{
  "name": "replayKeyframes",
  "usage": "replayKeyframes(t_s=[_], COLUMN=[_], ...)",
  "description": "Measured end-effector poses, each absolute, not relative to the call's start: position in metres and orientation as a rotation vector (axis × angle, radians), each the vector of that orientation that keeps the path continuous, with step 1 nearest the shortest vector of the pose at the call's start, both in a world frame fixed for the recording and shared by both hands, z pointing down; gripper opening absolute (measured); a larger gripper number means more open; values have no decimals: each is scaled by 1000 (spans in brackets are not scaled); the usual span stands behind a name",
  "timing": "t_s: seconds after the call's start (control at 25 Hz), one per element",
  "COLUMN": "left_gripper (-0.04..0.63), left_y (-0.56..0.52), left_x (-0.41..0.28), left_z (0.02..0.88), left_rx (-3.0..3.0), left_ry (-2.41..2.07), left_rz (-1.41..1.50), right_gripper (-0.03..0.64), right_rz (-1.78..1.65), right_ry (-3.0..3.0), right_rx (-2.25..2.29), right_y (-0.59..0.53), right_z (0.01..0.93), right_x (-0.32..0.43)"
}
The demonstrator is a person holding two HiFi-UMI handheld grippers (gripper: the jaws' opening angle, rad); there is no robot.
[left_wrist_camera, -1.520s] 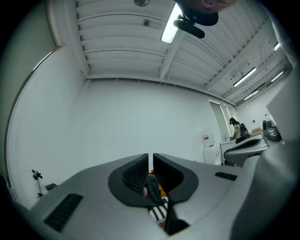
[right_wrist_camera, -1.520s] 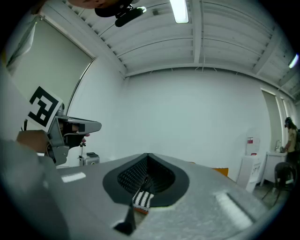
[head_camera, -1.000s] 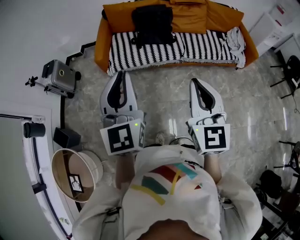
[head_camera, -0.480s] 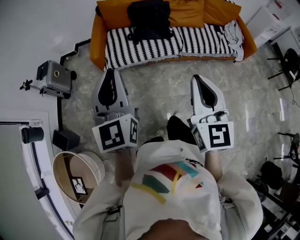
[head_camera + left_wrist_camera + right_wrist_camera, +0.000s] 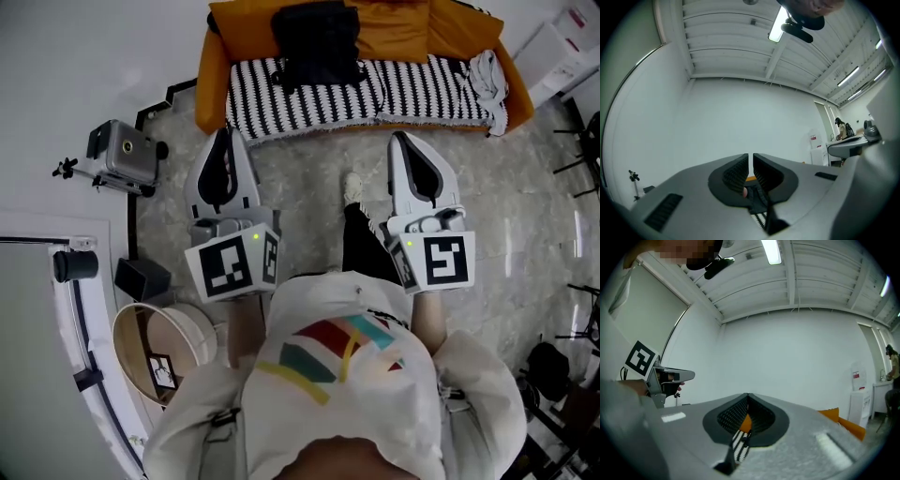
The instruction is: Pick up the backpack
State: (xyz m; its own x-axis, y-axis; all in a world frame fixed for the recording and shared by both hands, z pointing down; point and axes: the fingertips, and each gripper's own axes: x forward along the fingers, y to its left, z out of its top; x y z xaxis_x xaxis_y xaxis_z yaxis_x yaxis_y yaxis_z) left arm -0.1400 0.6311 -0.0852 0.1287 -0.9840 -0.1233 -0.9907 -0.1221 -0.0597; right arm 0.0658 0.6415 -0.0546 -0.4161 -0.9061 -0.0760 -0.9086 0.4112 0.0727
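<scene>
Head view: backpack on sofa | left gripper view: left tongs together

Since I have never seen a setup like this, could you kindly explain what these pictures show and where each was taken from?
There is no robot here: a person holds a hand-held pair of tongs in each hand. The top-down picture comes from a camera on the person's head. In it you see the left tongs and right tongs pointing toward an orange sofa across a stone floor. A black backpack sits on the sofa's striped cover, with a white cloth at its right end. A camera on a tripod stands at the left. The other two pictures come from cameras riding on the tongs, looking along their jaws at a white wall. Both pairs are shut and hold nothing; the backpack is not yet picked up.
</scene>
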Motion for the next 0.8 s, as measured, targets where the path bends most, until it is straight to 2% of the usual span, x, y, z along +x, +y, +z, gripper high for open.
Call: replayKeyframes(t_s=[0.08, 0.28, 0.44, 0.64, 0.8], left_gripper=[38, 38, 38, 38, 35], left_y=[616, 559, 499, 412, 343], left_x=[-138, -141, -159, -150, -145], left_z=[-83, -80, -91, -99, -117], left_rx=[-2248, -2053, -2071, -1940, -1915], left_ry=[1989, 1961, 2069, 2068, 2075], left_rz=[61, -236, -53, -240, -259], right_gripper=[3, 3, 3, 3, 3], right_rz=[170, 148, 174, 152, 258], right_ry=[2617, 2611, 2598, 2662, 2760], right_rx=[-1671, -1683, -1696, -1654, -1561], right_y=[627, 563, 495, 397, 316], right_z=[-52, -46, -51, -64, -79], right_x=[66, 82, 97, 101, 93])
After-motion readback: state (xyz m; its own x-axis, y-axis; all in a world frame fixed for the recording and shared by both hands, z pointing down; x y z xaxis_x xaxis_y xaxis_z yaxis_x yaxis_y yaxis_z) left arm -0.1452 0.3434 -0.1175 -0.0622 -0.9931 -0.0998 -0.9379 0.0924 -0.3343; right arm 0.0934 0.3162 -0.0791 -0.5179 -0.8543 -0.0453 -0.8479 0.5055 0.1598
